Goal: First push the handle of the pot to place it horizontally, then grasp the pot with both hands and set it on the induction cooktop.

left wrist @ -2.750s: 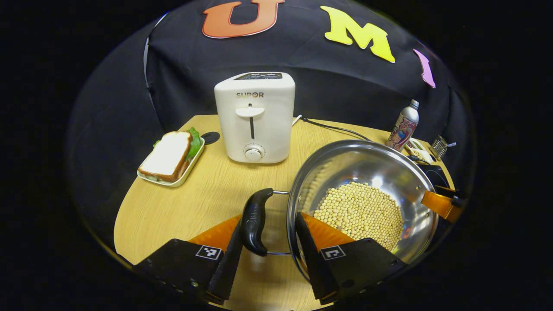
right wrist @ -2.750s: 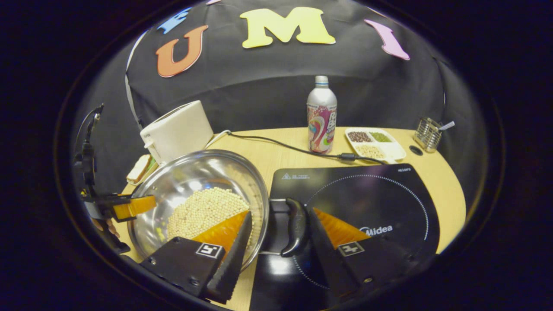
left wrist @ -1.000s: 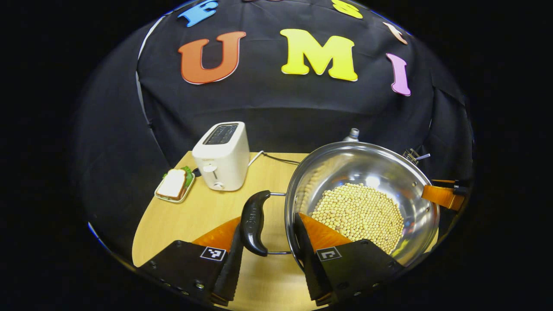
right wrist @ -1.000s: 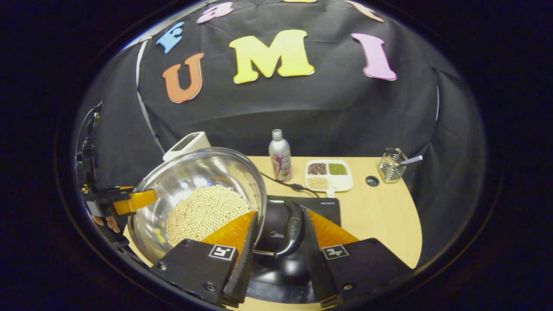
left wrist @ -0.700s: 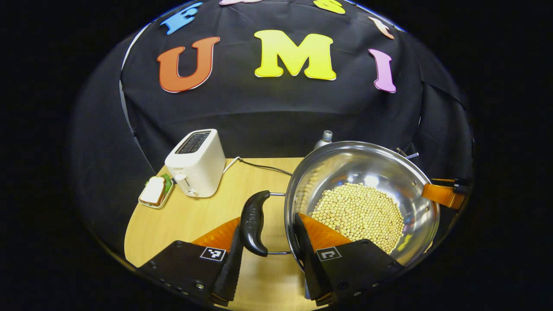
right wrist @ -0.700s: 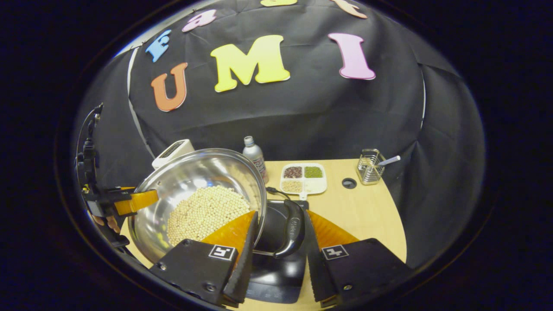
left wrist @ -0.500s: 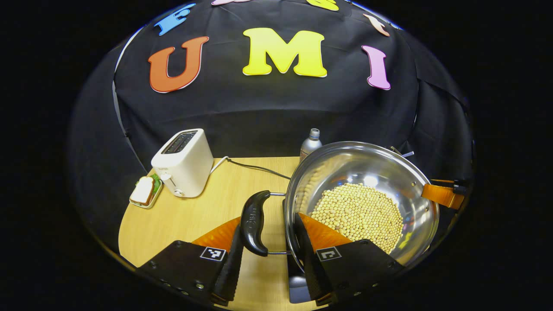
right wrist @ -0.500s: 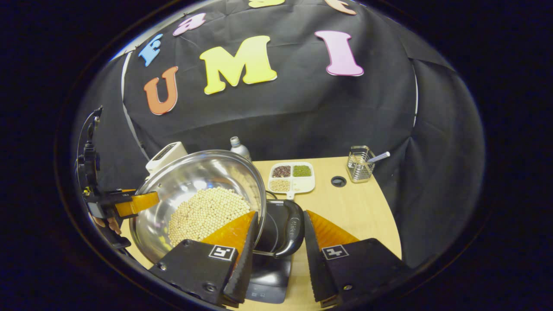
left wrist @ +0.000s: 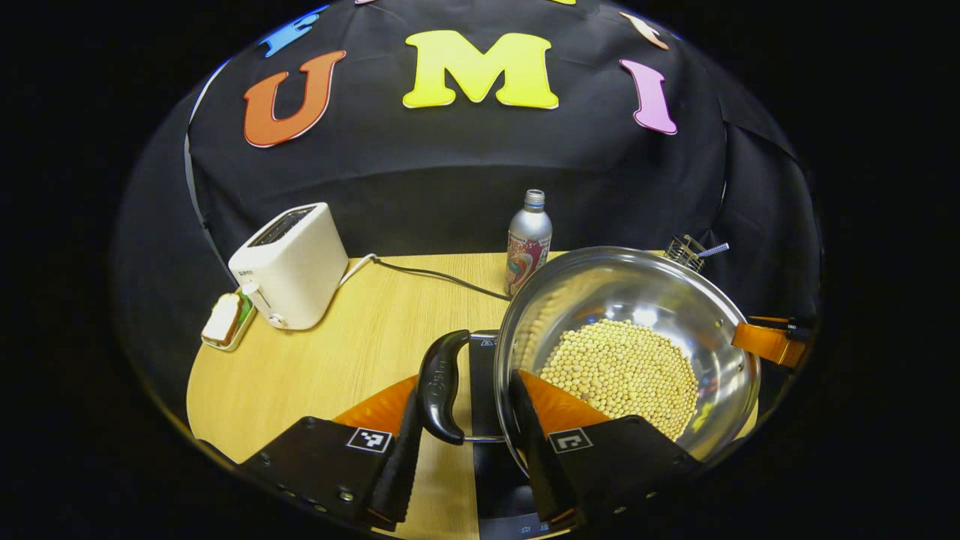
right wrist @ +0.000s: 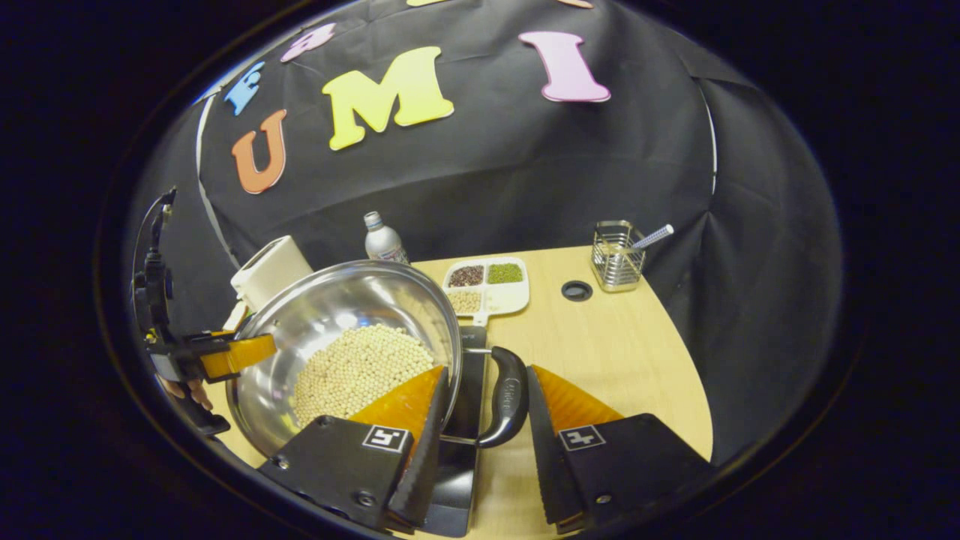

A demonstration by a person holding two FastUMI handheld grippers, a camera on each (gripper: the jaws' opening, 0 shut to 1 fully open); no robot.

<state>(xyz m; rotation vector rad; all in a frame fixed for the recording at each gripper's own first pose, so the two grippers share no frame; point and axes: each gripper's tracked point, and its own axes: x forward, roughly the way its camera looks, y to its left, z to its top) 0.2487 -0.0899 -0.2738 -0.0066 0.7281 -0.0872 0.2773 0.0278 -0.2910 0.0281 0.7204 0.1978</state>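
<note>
Pot (left wrist: 626, 352) is carried above the table (left wrist: 315, 367), held at both side handles.

Left gripper (left wrist: 465, 442): fingers part-open, straddling the black left handle (left wrist: 441, 386). The handle's long axis runs along the fingers, lying in the gap close to the outer finger (left wrist: 397, 457); the inner finger (left wrist: 532, 450) reaches past the rim into the bowl. Whether both pads actually press on the handle cannot be told.

Right gripper (right wrist: 480, 450): mirror layout. The right handle (right wrist: 508, 397) sits in the gap, close to the outer finger (right wrist: 551, 457); the inner finger (right wrist: 420, 457) lies over the rim. Grip contact likewise cannot be told.

Key relation: the induction cooktop (right wrist: 465, 442) is seen directly below and between the fingers in both views, as a black slab under the pot's edges. The pot is judged roughly over it; a lowering move is what remains, with neither hand nearer.

Pot look: polished steel, wide and shallow, with a layer of pale soybeans (left wrist: 619, 371) pooled in the bottom. Rim is held about level; any tilt would shift the beans.
</note>
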